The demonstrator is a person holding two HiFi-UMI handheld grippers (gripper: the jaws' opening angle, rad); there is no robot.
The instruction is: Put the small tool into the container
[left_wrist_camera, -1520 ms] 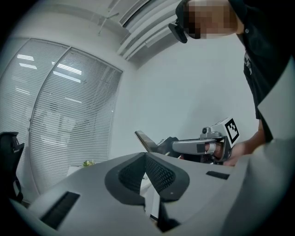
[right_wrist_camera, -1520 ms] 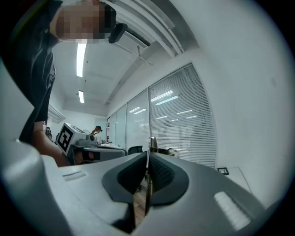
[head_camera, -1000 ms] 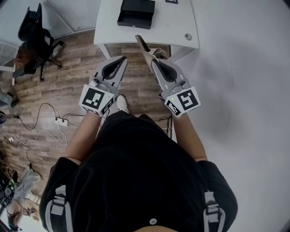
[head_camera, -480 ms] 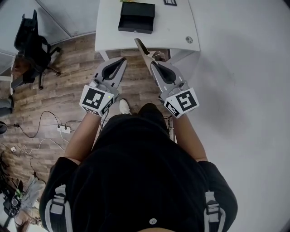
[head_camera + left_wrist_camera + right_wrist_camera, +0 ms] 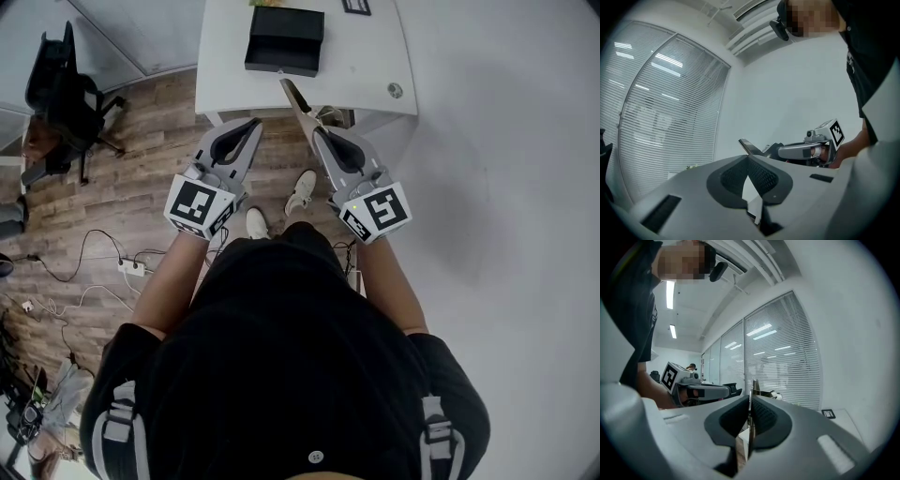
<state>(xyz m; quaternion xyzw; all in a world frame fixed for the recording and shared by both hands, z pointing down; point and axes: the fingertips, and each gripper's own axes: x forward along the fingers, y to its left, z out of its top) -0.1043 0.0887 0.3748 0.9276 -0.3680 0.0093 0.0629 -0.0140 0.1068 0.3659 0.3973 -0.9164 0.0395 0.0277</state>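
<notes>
The left gripper hangs over the wooden floor, just short of the table's near edge. Its jaws are pressed together at the tips with nothing between them, as the left gripper view shows plainly.

Far from it, a little to the right, the container sits on the white table. It is a black, matt, rectangular box with low straight walls and what looks like an open top.

The small tool is a thin, flat, stiff-looking strip, pale with a darker face. It is pinched on its flat sides by the right gripper, whose jaws close tight on it in the right gripper view, the strip sticking out past the tips. Its long axis runs far and slightly left, and its free end sits at the table's near edge, aimed close to the box's near right corner.

So the box lies farther off and a little left of the tool's tip, apart from it. The right gripper carries the tool and will probably need to reach forward over the near wall before letting go.
</notes>
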